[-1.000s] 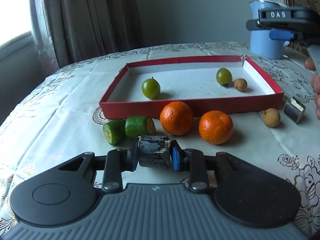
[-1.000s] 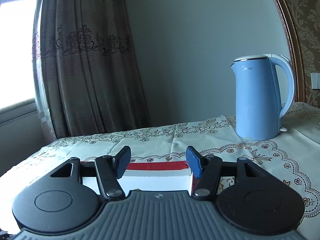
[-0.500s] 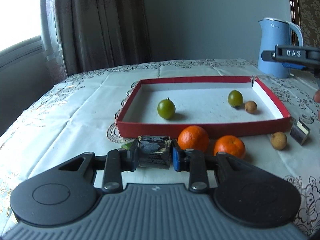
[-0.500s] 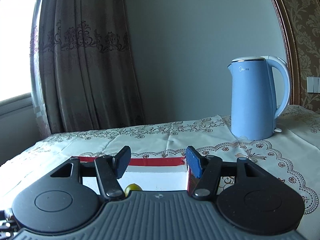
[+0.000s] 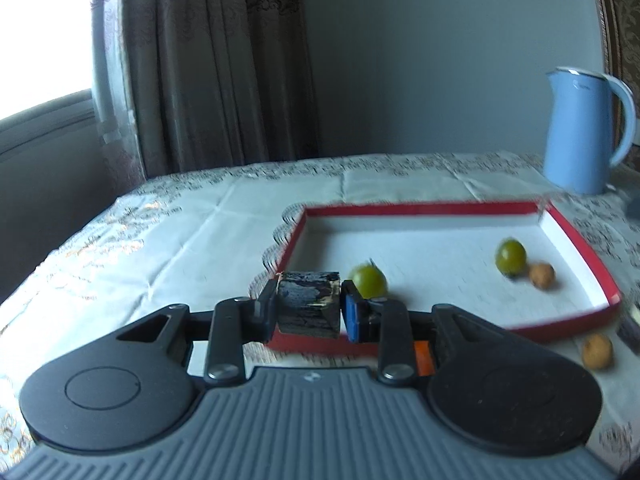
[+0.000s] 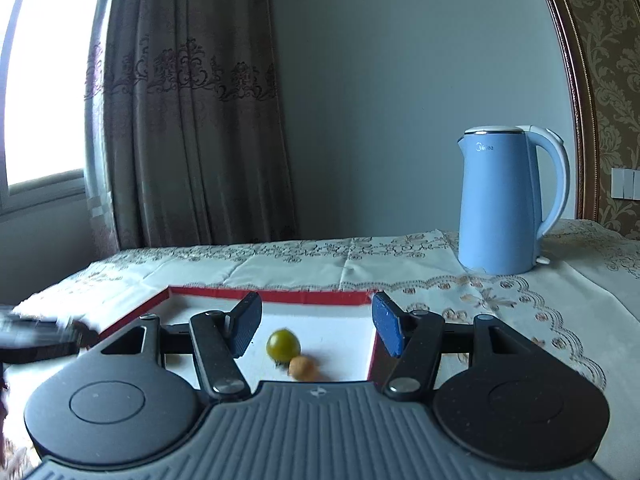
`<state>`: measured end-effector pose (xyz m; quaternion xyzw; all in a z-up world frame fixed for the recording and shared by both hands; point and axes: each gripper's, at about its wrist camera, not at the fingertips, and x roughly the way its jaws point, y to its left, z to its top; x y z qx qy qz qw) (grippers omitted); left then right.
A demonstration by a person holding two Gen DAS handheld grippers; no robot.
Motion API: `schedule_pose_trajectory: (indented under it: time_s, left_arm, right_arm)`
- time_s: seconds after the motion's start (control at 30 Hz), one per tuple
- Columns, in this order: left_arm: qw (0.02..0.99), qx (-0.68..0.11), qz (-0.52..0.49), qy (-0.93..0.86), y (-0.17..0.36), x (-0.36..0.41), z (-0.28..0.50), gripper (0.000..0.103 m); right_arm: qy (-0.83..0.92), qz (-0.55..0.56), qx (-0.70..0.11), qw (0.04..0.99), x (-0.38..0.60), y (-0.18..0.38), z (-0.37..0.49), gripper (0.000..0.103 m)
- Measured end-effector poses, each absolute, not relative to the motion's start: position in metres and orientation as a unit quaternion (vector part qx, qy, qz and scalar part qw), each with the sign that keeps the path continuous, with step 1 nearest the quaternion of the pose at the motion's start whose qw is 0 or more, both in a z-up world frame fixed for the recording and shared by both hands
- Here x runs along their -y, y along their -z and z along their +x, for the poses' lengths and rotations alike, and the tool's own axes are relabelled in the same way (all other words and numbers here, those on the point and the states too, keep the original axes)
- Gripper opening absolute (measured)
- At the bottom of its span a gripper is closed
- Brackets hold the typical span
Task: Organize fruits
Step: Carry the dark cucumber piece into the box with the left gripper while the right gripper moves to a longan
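My left gripper [image 5: 308, 312] is shut on a short dark cut piece [image 5: 308, 306], held over the near left corner of the red tray [image 5: 576, 240]. Inside the tray lie two green round fruits [image 5: 370, 280] [image 5: 511, 256] and a small brown fruit [image 5: 542, 275]. Another small brown fruit [image 5: 597, 351] lies on the cloth outside the tray's near right corner. My right gripper [image 6: 316, 326] stands open with nothing between its fingers, above the tray's [image 6: 272, 295] right part, where a green fruit [image 6: 283, 345] and a brown fruit [image 6: 302, 367] show.
A blue kettle [image 6: 504, 200] stands at the back right of the table [image 5: 160, 248], also as kettle [image 5: 584, 128] in the left wrist view. Curtains and a window are at the back left. A sliver of orange [image 5: 424, 354] shows behind my left gripper's finger.
My left gripper rose and moved forward with the dark piece, now over the tray's near edge; the oranges and green pieces dropped out of sight. My right gripper shifted, so fruits in the tray came into view.
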<state>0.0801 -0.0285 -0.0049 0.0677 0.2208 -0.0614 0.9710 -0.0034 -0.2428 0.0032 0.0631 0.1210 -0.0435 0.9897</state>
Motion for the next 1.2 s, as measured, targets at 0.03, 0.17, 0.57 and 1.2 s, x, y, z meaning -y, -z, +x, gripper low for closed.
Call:
schedule_pose_trajectory:
  time_s: [0.03,0.17,0.57,1.2]
  left_arm:
    - [0.972,-0.217,0.065,0.060,0.002,0.028,0.085,0.029]
    - [0.975,-0.209,0.058,0.055,-0.007,0.030,0.103,0.029]
    - [0.974,-0.212,0.063,0.043,-0.002,0.040,0.148,0.029]
    - [0.965,-0.245,0.072,0.058,0.019,0.044,0.186,0.030]
  right_arm:
    - [0.044,0.061,-0.122,0.990,0.242,-0.001,-0.008,0.060]
    - [0.042,0.070,-0.140,0.987,0.240,0.009,-0.022,0.060]
    - [0.049,0.080,-0.157,0.983,0.235,0.021,-0.053,0.060]
    - [0.040,0.003,-0.229,0.973,0.205,0.039,-0.034,0.060]
